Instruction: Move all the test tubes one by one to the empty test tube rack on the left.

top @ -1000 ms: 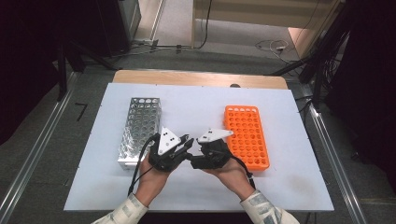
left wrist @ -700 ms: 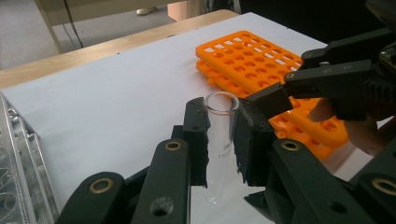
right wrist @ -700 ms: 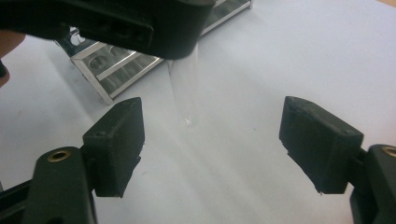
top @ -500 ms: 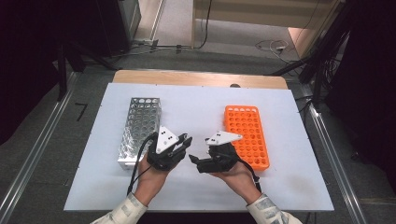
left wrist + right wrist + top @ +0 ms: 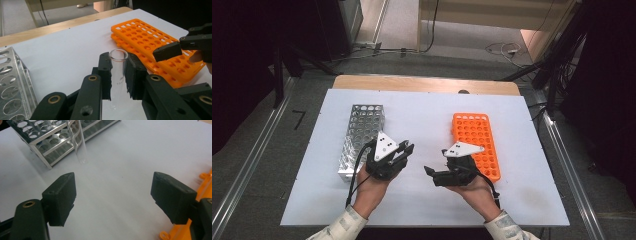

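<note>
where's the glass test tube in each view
High view: hidden inside the left claw, left of centre.
Left gripper view: centre, the glass test tube is clamped between the black jaws, open mouth up.
Right gripper view: top, left of centre, its rounded end down.
Shared landmark: the metal rack.

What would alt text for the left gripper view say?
A black claw pinches a clear glass test tube upright between its two pads, above a white table. An orange rack lies behind it, a metal rack at the left, and a second claw enters from the right.
</note>
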The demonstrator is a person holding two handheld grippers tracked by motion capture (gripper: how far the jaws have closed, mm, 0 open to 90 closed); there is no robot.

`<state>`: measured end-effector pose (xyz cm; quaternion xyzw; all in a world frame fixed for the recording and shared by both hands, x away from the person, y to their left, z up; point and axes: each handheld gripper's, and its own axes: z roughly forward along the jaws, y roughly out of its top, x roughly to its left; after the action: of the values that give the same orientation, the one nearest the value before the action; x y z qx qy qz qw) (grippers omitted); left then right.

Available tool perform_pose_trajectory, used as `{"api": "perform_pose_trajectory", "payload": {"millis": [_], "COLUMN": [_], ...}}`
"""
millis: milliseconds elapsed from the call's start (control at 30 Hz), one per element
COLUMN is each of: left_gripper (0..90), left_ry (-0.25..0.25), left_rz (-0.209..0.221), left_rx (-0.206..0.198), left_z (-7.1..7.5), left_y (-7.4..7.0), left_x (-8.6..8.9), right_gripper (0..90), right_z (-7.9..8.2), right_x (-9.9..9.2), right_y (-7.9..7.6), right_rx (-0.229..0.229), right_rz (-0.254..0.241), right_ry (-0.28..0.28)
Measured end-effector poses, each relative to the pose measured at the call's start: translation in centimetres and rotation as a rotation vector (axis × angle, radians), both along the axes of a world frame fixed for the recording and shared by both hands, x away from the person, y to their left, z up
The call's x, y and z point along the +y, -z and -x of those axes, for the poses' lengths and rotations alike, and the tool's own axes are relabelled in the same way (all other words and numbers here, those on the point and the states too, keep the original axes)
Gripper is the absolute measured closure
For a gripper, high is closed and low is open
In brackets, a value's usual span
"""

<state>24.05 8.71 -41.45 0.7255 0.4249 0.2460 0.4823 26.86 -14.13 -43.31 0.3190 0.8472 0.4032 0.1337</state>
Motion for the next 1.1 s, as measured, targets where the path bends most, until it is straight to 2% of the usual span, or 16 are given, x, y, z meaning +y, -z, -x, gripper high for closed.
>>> {"api": "perform_pose_trajectory", "payload": {"millis": [533, 1100], "left_gripper": [75.6, 75.6], "left_ry": [-0.058, -0.148], "left_rz": [0.028, 0.049], "left_rx": [-0.011, -0.028], "left_z": [-0.6, -1.0], "left_y": [-1.1, -2.2], "left_x": [2.1, 5.6], "right_gripper": [19.1, 19.2], "right_z": [-0.2, -0.3], "right_x": [-2.4, -2.8], "right_y": [-0.1, -0.1], "right_rx": [-0.006, -0.001], "right_rz": [-0.004, -0.004], "right_ry": [0.044, 0.057]}}
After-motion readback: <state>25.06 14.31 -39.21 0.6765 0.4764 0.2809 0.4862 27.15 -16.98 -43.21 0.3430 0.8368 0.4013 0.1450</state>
